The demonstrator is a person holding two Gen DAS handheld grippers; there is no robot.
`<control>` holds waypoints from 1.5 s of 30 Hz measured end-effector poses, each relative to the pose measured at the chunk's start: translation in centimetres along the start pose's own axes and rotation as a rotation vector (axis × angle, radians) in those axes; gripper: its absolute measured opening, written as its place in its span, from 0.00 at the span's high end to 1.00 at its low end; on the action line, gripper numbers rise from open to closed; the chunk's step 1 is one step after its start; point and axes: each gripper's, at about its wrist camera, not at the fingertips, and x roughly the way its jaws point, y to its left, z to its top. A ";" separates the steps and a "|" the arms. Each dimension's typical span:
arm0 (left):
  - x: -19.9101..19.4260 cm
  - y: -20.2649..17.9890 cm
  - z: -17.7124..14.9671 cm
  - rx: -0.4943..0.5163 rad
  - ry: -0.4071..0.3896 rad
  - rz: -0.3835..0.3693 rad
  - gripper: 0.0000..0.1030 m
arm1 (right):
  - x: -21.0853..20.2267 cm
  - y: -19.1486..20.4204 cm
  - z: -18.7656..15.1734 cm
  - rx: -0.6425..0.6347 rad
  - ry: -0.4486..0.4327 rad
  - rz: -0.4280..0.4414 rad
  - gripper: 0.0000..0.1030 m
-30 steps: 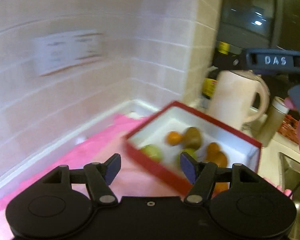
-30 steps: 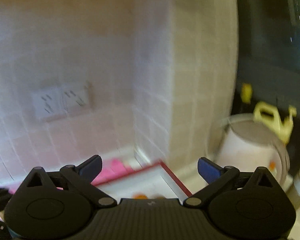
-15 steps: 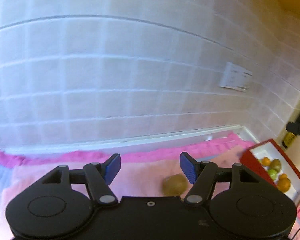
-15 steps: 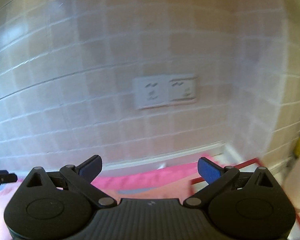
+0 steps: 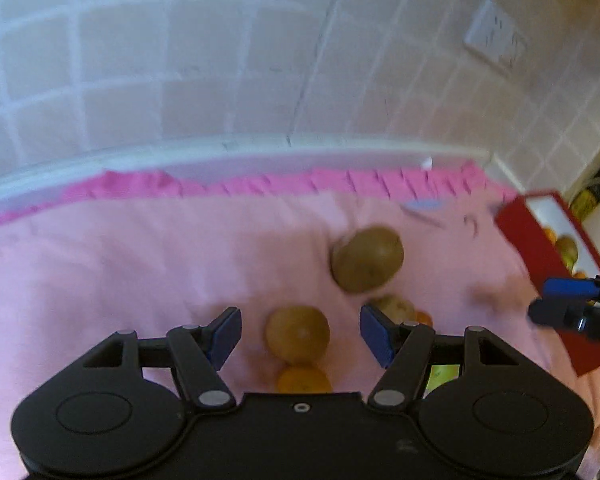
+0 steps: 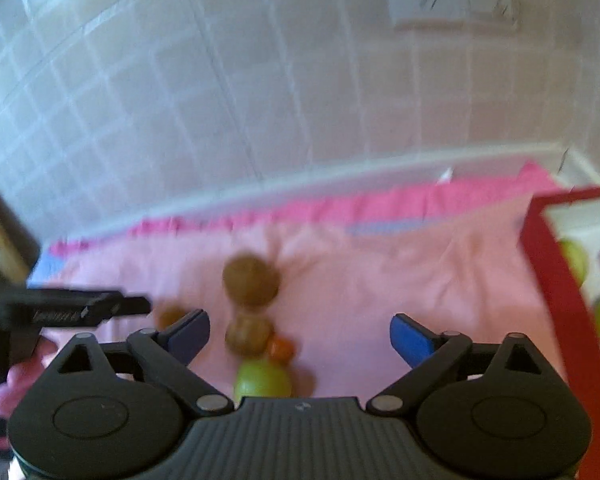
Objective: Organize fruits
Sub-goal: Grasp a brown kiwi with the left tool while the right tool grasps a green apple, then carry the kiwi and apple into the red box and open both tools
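Left wrist view: the left gripper (image 5: 300, 334) hangs over a pink cloth (image 5: 120, 264) with its blue pads part-way apart, and a brown kiwi (image 5: 298, 334) lies on the cloth in the gap between them, touched by neither pad. Just nearer the camera an orange (image 5: 303, 380) sits against that kiwi, half hidden by the gripper body. A little farther off lies a second kiwi (image 5: 367, 260), with a third brown fruit (image 5: 394, 307) peeking out behind the right pad. To the right stands a red box (image 5: 532, 240) with a white inside that holds more fruit, and the other gripper's blue tip crosses in front of it. Beyond the cloth's bright pink edge rises a white tiled wall (image 5: 180, 60) with a socket plate (image 5: 496, 38). In the right wrist view, the right gripper (image 6: 300, 336) is wide apart, its jaws closing slightly, gripping nothing; a green apple (image 6: 262, 380), a kiwi and a small orange lie on the cloth between and below its pads, untouched. The picture is blurred.
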 end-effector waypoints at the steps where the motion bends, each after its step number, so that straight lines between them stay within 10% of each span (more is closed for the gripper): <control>1: 0.5 -0.2 -0.3 0.010 0.009 0.004 0.24 | 0.5 0.3 -0.6 -0.006 0.014 0.006 0.06; 22: 4.7 0.0 -1.0 0.025 0.063 0.034 0.45 | 6.2 2.5 -2.9 -0.102 0.104 0.024 0.20; 31: 4.9 -0.2 -0.9 0.043 0.047 0.044 0.53 | 7.8 2.4 -3.3 -0.100 0.141 0.048 0.43; 45: 1.2 -2.8 -0.7 0.088 -0.066 0.017 0.55 | 3.8 1.1 -2.9 -0.060 0.088 0.085 0.50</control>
